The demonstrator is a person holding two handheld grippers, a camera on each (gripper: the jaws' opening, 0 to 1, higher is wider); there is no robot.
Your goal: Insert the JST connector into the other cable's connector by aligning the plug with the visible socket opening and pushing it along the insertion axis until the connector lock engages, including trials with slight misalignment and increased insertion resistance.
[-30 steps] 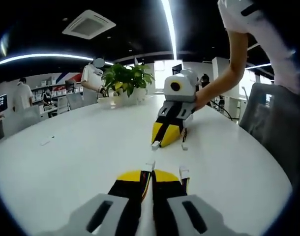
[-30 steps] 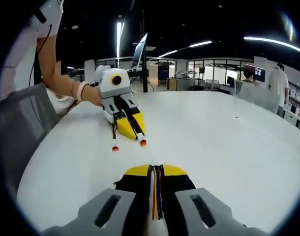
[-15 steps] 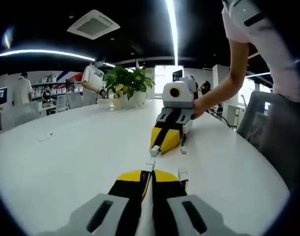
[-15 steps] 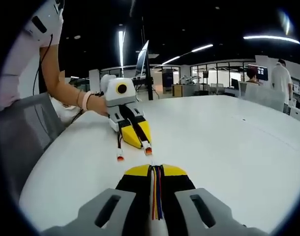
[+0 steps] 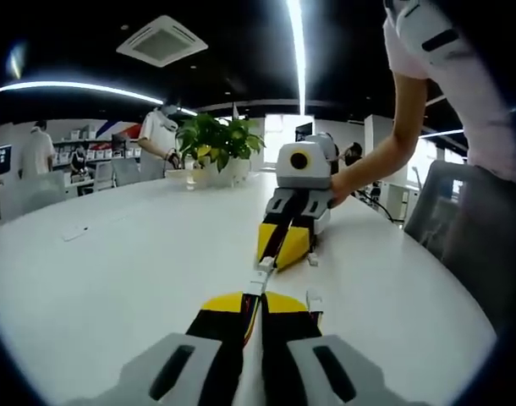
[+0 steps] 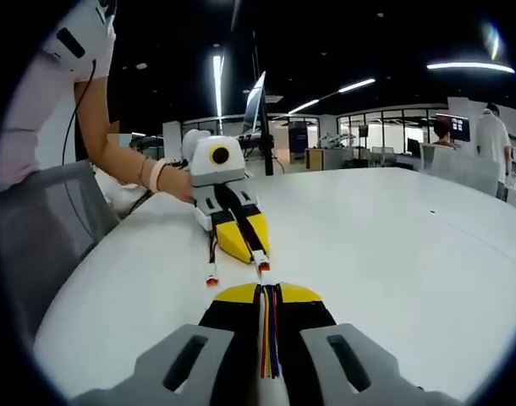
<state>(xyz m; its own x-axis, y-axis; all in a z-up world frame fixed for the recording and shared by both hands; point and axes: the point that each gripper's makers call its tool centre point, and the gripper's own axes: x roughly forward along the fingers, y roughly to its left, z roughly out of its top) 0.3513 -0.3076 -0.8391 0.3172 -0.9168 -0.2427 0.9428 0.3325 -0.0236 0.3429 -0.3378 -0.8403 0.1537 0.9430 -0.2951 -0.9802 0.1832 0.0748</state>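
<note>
Between the closed jaws of the left gripper (image 5: 260,311), a wired cable is clamped, its white connector (image 5: 256,288) protruding just ahead of the tips. A second white connector (image 5: 315,298) is seen beside the right jaw. Straight ahead, the right gripper (image 5: 283,251) is met tip to tip over the white bench (image 5: 123,271). In the right gripper view, multicoloured wires (image 6: 268,334) are held between narrow jaws; an orange-tipped connector (image 6: 211,279) lies left of them. A potted plant (image 5: 214,142) is recorded beyond. No legible writing.
</note>
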